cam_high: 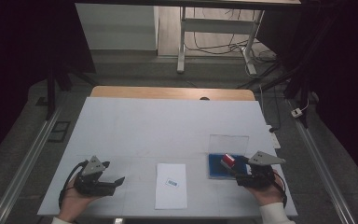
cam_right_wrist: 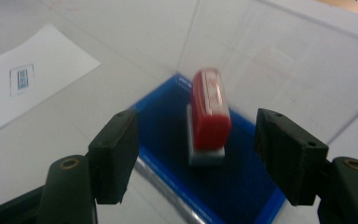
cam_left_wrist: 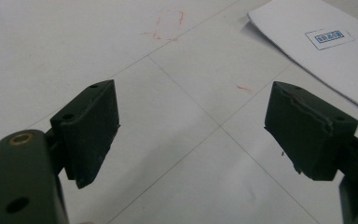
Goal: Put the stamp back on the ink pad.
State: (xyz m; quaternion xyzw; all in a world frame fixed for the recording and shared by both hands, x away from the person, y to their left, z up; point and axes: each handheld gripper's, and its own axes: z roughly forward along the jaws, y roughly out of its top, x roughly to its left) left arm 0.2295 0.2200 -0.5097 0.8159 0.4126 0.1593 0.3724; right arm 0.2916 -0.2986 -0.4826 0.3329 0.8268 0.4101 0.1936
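With the right gripper [cam_right_wrist: 196, 158] spread wide of the red stamp [cam_right_wrist: 209, 112] on the blue ink pad [cam_right_wrist: 168, 130], centre both jaws before squeezing its sides

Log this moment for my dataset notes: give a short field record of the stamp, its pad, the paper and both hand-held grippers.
stamp: red rectangular stamp standing on the blue ink pad, free of the jaws
pad lid: clear, raised
paper: white sheet with small blue print, table centre
right hand-held gripper: open, jaws either side of the stamp, not touching
left hand-held gripper: open, nothing between the jaws
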